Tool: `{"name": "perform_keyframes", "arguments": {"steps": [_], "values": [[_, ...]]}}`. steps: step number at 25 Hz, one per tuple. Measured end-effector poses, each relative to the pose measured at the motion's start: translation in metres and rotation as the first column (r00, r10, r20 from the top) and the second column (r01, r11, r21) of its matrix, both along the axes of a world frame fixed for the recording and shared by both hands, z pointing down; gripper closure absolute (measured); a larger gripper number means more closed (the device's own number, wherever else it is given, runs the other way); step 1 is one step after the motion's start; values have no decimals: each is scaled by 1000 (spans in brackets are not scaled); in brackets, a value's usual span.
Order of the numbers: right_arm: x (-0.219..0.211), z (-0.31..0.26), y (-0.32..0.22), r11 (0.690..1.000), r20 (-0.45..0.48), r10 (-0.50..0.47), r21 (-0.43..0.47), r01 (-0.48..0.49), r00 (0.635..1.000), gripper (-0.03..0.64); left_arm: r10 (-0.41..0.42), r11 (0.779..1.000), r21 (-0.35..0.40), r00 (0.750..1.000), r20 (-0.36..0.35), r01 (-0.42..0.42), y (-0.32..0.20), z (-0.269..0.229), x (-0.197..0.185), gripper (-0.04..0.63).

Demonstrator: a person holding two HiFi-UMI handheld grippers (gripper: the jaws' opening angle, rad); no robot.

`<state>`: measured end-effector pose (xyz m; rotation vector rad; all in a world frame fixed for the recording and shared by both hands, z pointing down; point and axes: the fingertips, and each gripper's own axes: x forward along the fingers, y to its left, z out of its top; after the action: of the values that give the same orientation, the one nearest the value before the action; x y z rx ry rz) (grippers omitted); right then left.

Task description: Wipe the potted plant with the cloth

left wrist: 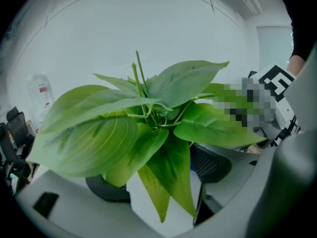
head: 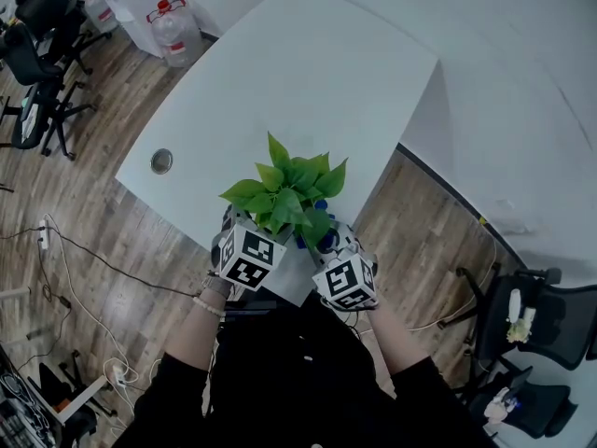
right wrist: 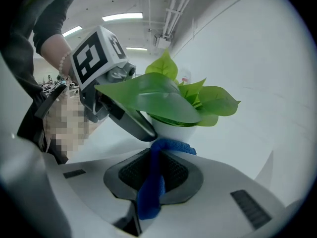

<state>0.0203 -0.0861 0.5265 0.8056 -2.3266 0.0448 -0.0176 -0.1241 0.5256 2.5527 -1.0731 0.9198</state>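
Observation:
A potted plant (head: pixel 289 189) with broad green leaves stands in a white pot (right wrist: pixel 173 130) near the front corner of the white table (head: pixel 308 73). My left gripper (head: pixel 246 252) is at the pot's left side. In the left gripper view its jaws bracket the pot (left wrist: pixel 143 202), shut on it under the leaves (left wrist: pixel 124 133). My right gripper (right wrist: pixel 153 175) is shut on a blue cloth (right wrist: pixel 151 182), whose upper end presses against the pot's base. In the head view the right gripper (head: pixel 343 280) sits at the plant's near right, and a bit of the cloth (head: pixel 304 241) shows.
The plant stands close to the table's near edge. A round cable grommet (head: pixel 161 161) sits in the tabletop to the left. Water bottles (head: pixel 173 31) and office chairs (head: pixel 42 26) stand on the wood floor at far left, another chair (head: pixel 541 325) at right, cables (head: pixel 65 278) lower left.

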Motion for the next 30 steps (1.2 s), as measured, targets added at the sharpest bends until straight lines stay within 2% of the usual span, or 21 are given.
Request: {"name": "perform_keyframes", "arguments": {"steps": [11, 16, 26, 30], "values": [[18, -10, -31, 999, -80, -30, 27, 32, 996, 534, -6, 1000, 3, 1000, 3, 6, 1, -2, -3, 215], [26, -10, -54, 997, -111, -35, 68, 43, 993, 534, 4, 1000, 4, 1000, 9, -4, 2, -1, -2, 216], [12, -29, -102, 984, -178, -90, 135, 115, 980, 534, 21, 1000, 0, 1000, 17, -21, 1, -1, -8, 218], [14, -20, -94, 987, -181, -94, 113, 115, 979, 534, 16, 1000, 1, 1000, 14, -16, 1, 0, -5, 218]]}}
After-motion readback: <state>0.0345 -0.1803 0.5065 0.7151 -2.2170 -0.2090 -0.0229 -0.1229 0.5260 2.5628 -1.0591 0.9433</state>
